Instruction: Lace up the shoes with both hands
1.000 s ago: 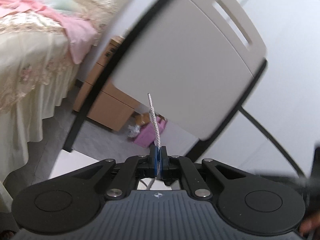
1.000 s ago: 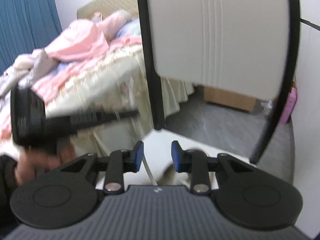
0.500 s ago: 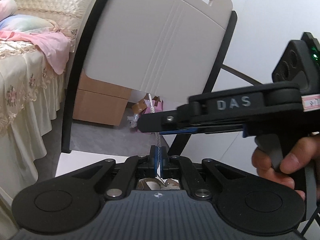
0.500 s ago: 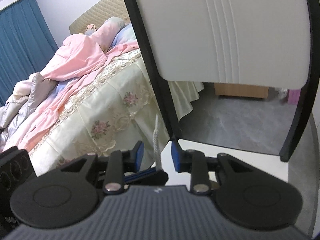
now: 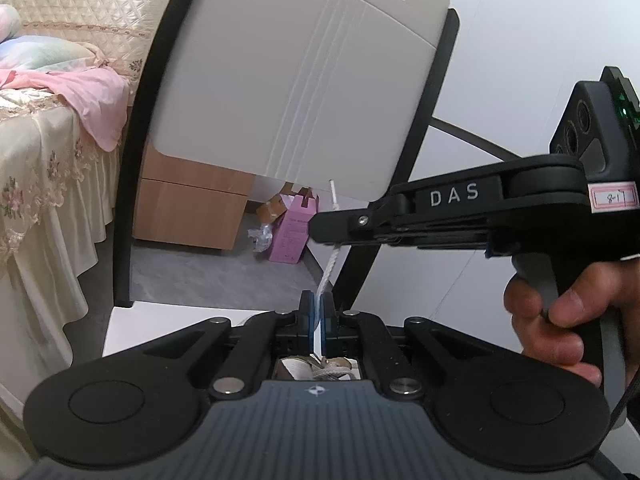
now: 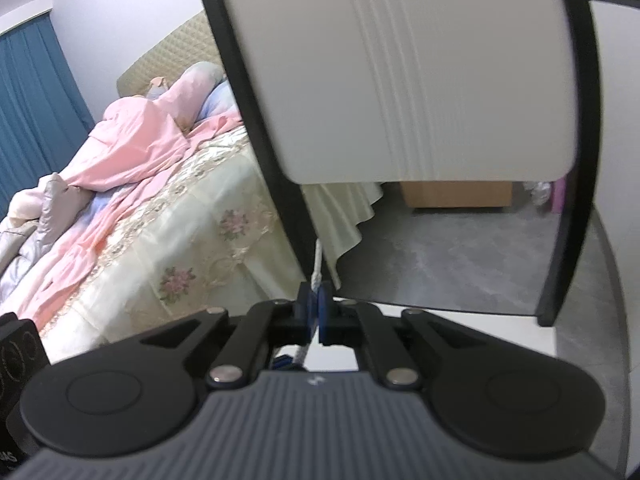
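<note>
The left gripper [image 5: 317, 322] sits at the bottom centre of its own view, its blue pads pressed together on the white shoelace [image 5: 329, 268], which rises up from between them. The right gripper [image 5: 320, 229] reaches in level from the right of that frame, held by a hand [image 5: 556, 328] on its trigger, and crosses the lace higher up; its jaws have just been closing and now pinch the same lace [image 6: 317, 268], whose tip pokes out above them. The shoe [image 5: 316, 369] shows only through the gap under the left gripper's pads. A chair [image 5: 296, 80] fills the upper middle, with a bed [image 5: 36, 160] at left and a pink box [image 5: 290, 236] on the floor
</note>
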Motion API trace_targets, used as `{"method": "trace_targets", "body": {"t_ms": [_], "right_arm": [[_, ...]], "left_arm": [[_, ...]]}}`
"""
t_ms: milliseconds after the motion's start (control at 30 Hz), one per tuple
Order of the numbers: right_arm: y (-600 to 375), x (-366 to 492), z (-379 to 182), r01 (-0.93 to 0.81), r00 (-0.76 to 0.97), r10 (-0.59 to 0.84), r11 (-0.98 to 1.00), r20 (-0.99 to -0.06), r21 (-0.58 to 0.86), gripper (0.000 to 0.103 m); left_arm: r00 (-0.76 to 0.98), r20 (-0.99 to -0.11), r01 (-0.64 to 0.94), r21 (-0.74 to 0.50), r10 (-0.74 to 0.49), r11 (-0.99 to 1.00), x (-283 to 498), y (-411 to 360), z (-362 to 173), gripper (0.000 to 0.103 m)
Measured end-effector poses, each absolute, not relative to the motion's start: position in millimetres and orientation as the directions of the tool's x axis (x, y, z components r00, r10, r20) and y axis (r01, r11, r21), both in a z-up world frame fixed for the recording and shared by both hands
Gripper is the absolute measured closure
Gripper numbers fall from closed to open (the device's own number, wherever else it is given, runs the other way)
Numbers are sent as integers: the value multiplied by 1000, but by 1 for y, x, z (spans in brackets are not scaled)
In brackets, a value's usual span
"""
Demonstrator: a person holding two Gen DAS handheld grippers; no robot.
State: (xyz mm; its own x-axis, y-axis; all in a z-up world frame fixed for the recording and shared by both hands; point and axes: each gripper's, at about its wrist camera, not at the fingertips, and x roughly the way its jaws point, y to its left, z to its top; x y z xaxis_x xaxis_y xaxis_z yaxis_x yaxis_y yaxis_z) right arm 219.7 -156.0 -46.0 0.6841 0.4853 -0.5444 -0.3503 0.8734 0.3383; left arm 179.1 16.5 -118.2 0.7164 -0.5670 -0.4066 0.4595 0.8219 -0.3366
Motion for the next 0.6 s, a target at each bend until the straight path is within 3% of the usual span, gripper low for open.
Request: {"method": "trace_targets", "body": {"t_ms": [167,267,467,533,600], "right_arm": [[-171,211,-38,-311,748,402,915,-528,256,100],[-183,206,-28,-280,793,339,941,-506,191,100],[-203,192,-7,-236,867,186,970,-463,-52,100],[-207,188,-6,-228,880,146,964,-452,-134,100],[-211,184,-6,-224,885,120,957,-451,-186,100]], "left_arm": [[709,-443,463,-294,-548,836,175,9,-122,97],[717,-473,438,-268,-513,858,174,8,-126,81],[716,-507,408,-256,-481,877,171,9,-130,79],[718,-521,403,-229,-462,886,169,6,-132,66],[718,-532,400,-212,-449,892,168,4,-132,60]]}}
